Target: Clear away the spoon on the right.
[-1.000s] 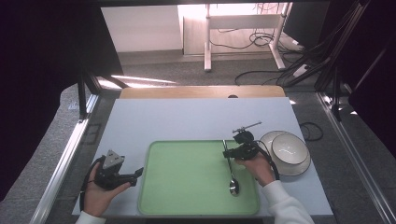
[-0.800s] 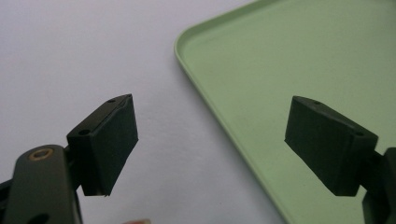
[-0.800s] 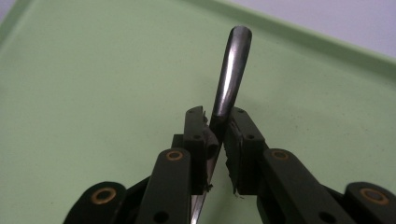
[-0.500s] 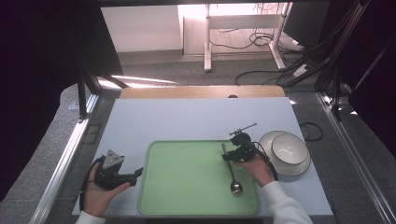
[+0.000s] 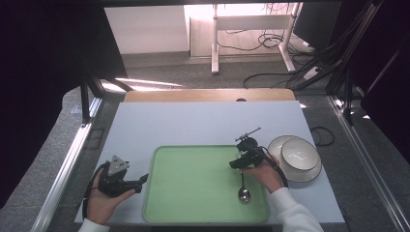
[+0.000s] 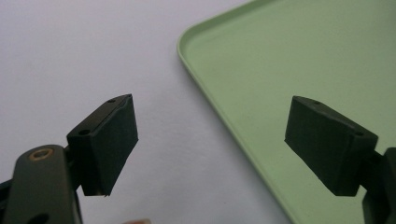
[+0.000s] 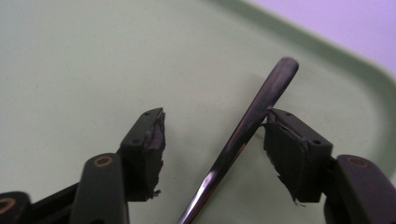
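Observation:
A metal spoon point(image 5: 243, 188) lies on the green tray point(image 5: 193, 193), bowl toward the near edge. My right gripper point(image 5: 236, 164) sits over its handle at the tray's right side. In the right gripper view the spoon handle point(image 7: 247, 123) runs between the jaws of the right gripper point(image 7: 212, 135) and leans against the right pad point(image 7: 289, 149). The left pad stands clear of it. These jaws have just been opening, and the gripper is open. My left gripper point(image 5: 141, 180) rests on the table left of the tray. Nothing lies between the wide-apart jaws of the left gripper point(image 6: 210, 140).
A white bowl point(image 5: 300, 153) stands on a white plate point(image 5: 290, 173) just right of the tray. The pale table point(image 5: 193, 123) extends behind the tray, with a wooden strip point(image 5: 208, 95) at its far edge. The tray's rim point(image 6: 219, 112) crosses the left gripper view.
The right gripper's jaws have spread apart off the spoon handle. The spoon stays on the tray, and both hands have kept their places.

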